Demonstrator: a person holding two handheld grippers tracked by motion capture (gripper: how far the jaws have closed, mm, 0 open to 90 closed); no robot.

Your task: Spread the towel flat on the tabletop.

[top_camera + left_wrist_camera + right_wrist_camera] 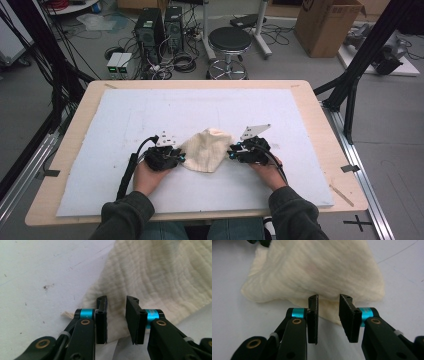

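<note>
A cream, crumpled cloth (207, 148) lies in a heap on the white mat (200, 107) in the middle of the table. My left gripper (181, 158) is at the cloth's left edge and my right gripper (231, 150) at its right edge, each held in a hand. In the left gripper view the jaws (117, 300) stand apart with a narrow gap, and the cloth's edge (155, 272) lies in that gap without being pinched. The right gripper view shows the same: jaws (329, 297) a little apart over a low corner of the cloth (319, 267).
The mat covers most of a wooden tabletop (320, 125). Beyond the table's far edge stand a black stool (229, 42), computer towers (150, 30), cables and a cardboard box (327, 25). Black frame posts (360, 60) rise at both sides.
</note>
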